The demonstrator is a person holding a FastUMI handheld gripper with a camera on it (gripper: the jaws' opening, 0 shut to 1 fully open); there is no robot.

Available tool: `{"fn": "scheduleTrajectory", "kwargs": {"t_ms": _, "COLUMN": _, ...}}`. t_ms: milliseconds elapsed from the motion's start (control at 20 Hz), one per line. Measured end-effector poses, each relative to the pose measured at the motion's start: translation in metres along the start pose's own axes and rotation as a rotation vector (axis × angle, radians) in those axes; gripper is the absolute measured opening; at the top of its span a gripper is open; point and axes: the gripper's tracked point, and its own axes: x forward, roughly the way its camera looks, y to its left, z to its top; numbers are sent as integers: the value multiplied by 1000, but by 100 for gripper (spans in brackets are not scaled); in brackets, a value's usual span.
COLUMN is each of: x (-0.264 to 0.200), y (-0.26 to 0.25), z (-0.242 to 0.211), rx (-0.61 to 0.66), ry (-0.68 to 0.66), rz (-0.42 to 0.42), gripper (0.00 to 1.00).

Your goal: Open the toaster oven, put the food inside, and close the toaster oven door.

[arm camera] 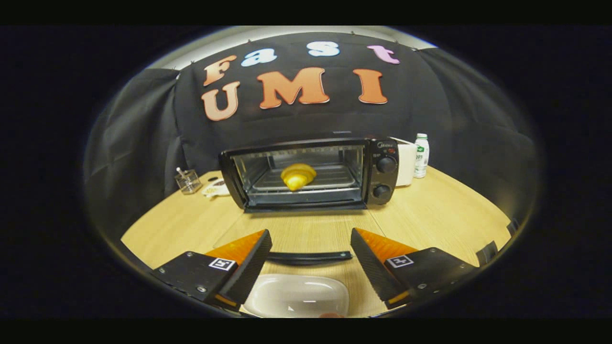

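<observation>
Wooden table: bare stretch ahead of your gripper, fingers apart, holding nothing. Toaster oven, door down; yellow food on its rack. White dish between fingers.

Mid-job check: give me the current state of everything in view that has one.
toaster oven: open
oven door: folded down flat, handle between the fingers
food: inside on the oven tray
white dish: empty
bottle: upright, capped
gripper: open, holding nothing
</observation>
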Motion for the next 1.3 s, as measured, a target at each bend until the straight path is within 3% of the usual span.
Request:
{"fn": "scheduleTrajectory", "kwargs": {"t_ms": 450, "x": 11, "y": 15, "z": -53, "rx": -41, "ry": 160, "rz": -5, "gripper": 99}}
{"fn": "scheduleTrajectory", "kwargs": {"t_ms": 1100, "x": 9, "y": 22, "z": -63, "rx": -109, "ry": 218, "rz": -24, "gripper": 99}}
{"fn": "scheduleTrajectory", "kwargs": {"t_ms": 1300, "x": 14, "y": 11, "z": -62, "rx": -89, "ry": 217, "rz": -70, "gripper": 99}}
